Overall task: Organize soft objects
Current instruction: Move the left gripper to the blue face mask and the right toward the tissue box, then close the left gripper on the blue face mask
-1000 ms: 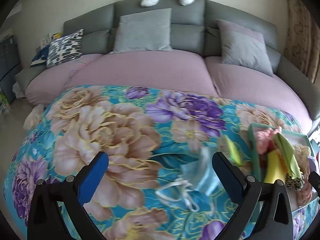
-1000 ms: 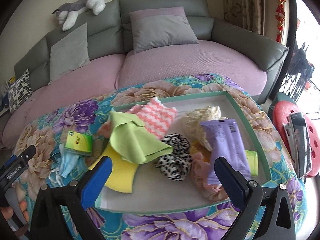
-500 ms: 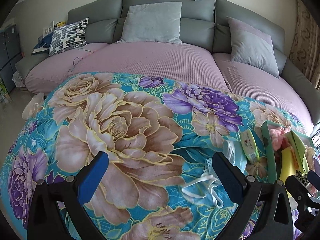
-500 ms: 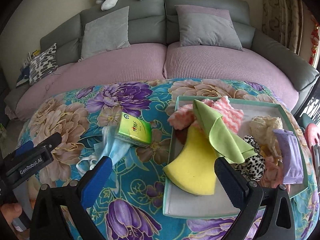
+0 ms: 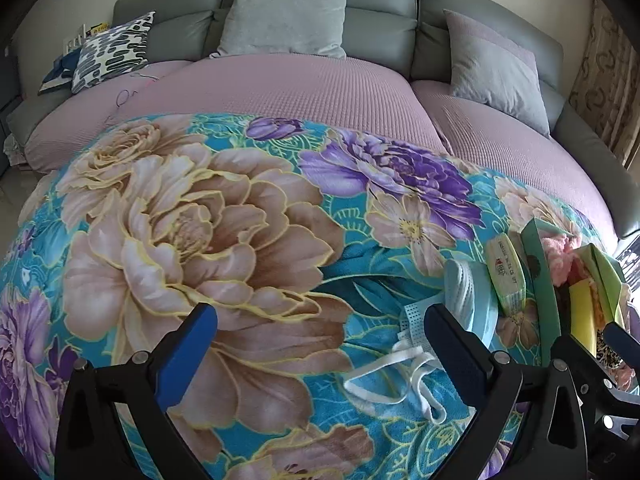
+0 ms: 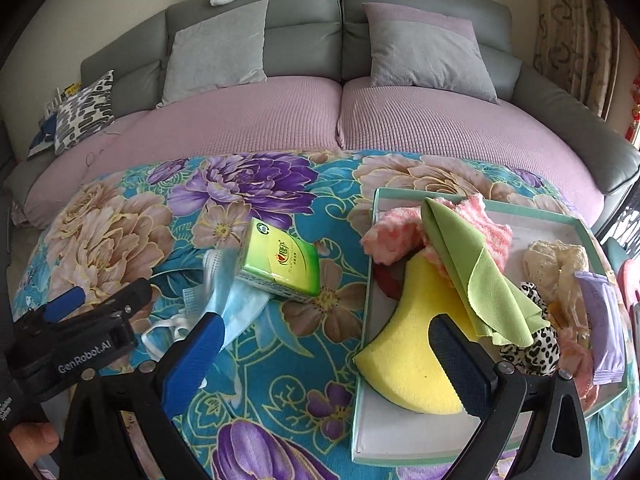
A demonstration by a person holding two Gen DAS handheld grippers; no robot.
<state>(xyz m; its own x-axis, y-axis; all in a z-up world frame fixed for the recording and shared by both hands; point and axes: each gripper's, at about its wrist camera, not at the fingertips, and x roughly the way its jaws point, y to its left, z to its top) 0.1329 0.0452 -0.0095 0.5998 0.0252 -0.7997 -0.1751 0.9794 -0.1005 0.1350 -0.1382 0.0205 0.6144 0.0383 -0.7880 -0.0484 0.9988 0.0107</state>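
Right tongs [image 6: 324, 344] swung left; yellow sponge [image 6: 408, 356] overhangs tray [image 6: 362, 412].

Blanket's left half open; right side crowded

The floral blanket [image 5: 192, 216] lies bare toward its left edge. Near the right edge, tissue pack [image 6: 280, 266] and face mask [image 6: 236, 300] sit beside the full tray [image 6: 370, 240].

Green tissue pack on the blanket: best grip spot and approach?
Pinch the tissue pack across its two long side faces, coming from above. It lies roughly flat, partly on the blue face mask, so a low approach could snag the mask. The right gripper, open, looks nearer.
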